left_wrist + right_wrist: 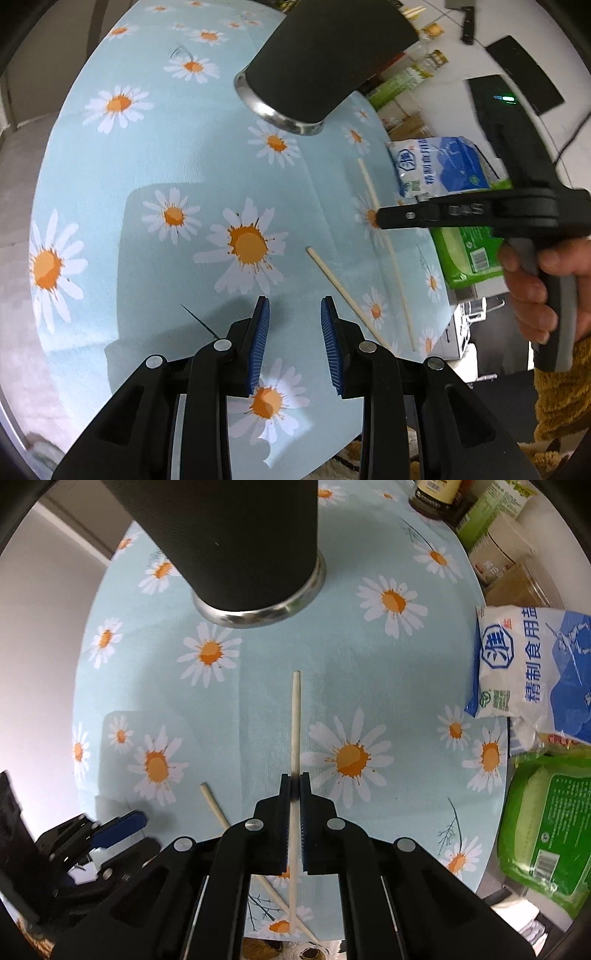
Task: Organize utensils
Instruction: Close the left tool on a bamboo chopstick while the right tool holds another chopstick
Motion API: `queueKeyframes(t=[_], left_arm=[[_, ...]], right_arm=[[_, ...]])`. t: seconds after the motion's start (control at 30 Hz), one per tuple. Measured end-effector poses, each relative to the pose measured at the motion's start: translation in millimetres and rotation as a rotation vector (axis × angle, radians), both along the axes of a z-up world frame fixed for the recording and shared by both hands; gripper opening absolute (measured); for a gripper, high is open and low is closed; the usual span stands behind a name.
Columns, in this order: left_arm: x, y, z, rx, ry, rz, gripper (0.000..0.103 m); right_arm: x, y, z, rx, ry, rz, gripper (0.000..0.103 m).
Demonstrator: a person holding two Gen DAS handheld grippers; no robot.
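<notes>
My right gripper (294, 777) points down at the daisy tablecloth (332, 672) and is shut on a pale wooden chopstick (295, 716), gripping it near mid-length. I cannot tell whether the stick touches the cloth. In the left wrist view the same chopstick (369, 184) runs behind the right gripper (384, 218), which a hand holds. A second chopstick (341, 290) (214, 805) lies loose on the cloth just right of my left gripper (295, 301). That gripper is open with nothing between its blue pads (260, 332). A tall black cup with a metal base (325, 55) (240, 542) stands at the far side.
A blue and white salt bag (443, 166) (535, 664) and a green packet (469, 254) (546, 830) sit at the table's right edge. A dark bottle (436, 494) and boxes stand at the far right. A knife (467, 22) lies beyond the table.
</notes>
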State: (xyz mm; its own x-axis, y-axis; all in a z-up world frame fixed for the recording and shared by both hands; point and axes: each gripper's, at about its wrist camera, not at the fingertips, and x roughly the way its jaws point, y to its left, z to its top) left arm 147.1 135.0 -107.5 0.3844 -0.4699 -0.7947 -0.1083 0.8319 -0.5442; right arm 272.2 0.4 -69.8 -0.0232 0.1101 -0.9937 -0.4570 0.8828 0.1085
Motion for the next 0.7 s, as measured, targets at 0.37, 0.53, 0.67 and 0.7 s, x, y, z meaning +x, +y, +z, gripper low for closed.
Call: queueKeyframes(t=[0.37, 0.53, 0.67, 0.7], left_arm=[[12, -52, -1, 0.058, 0.140, 0.157, 0.028], [20, -75, -1, 0.143, 0.221, 0.230, 0.028], [29, -86, -2, 0.190, 0.278, 0.289, 0.028], [31, -88, -3, 0.204, 0.290, 0.295, 0.028]], right_arm=[[5, -45, 30, 0.190, -0.036, 0.170, 0.006], [1, -65, 30, 0.276, -0.017, 0.208, 0.006], [1, -76, 31, 0.341, 0.000, 0.222, 0.006], [1, -80, 32, 0.360, 0.009, 0.229, 0.006]])
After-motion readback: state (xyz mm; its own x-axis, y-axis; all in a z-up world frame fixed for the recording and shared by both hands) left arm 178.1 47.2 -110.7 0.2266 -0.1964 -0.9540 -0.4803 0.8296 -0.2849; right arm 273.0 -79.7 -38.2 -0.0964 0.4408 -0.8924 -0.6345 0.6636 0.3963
